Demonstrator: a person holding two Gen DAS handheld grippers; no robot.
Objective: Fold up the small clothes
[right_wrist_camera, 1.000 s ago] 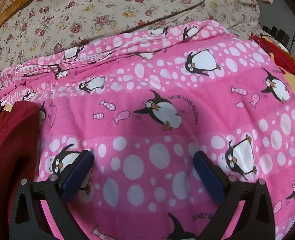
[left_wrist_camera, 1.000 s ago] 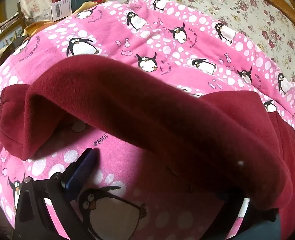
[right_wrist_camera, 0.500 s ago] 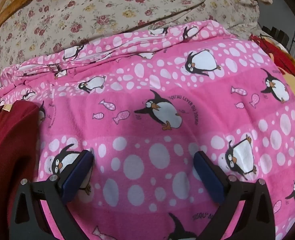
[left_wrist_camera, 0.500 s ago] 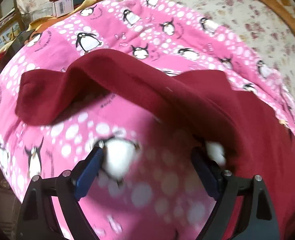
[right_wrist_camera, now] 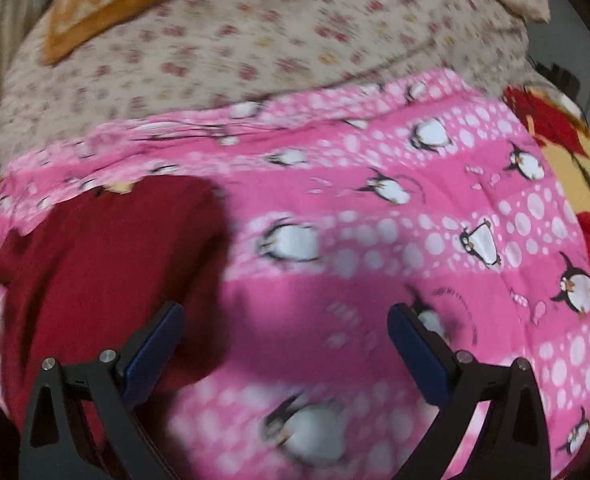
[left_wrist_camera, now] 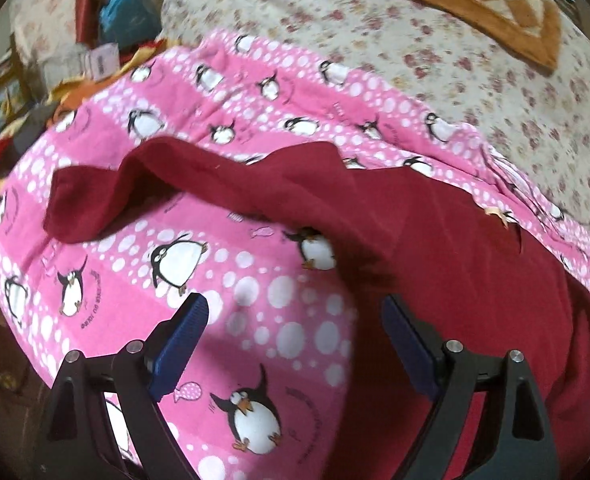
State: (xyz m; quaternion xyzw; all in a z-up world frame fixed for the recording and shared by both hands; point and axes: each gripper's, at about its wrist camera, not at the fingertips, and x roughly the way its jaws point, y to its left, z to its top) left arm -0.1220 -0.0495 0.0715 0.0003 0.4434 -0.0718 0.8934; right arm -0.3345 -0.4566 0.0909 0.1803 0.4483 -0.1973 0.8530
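Covering most of both views, a pink penguin blanket [left_wrist_camera: 255,312] lies spread over a floral bedspread [left_wrist_camera: 435,60] that fills the upper part of each frame. Curved lettering sits printed beside several penguins on the blanket, but it is too small and blurred to read. A dark red garment [left_wrist_camera: 435,240] rests on the blanket: in the left wrist view it occupies the centre and right side, with one sleeve [left_wrist_camera: 107,184] reaching toward the left edge of the frame; in the right wrist view the garment [right_wrist_camera: 95,256] fills the left side. An orange-and-cream checked cushion [left_wrist_camera: 479,4] lies on the bedspread at the upper right of the left view. A yellow and red cloth [right_wrist_camera: 567,152] shows at the right edge of the right view. A white tag [left_wrist_camera: 103,60] with a barcode-like mark, unreadable, sits at upper left.

The left gripper [left_wrist_camera: 295,328] has its fingers spread wide and empty, the right-hand finger over the garment's edge. The right gripper [right_wrist_camera: 287,332] is likewise wide apart, gripping nothing.
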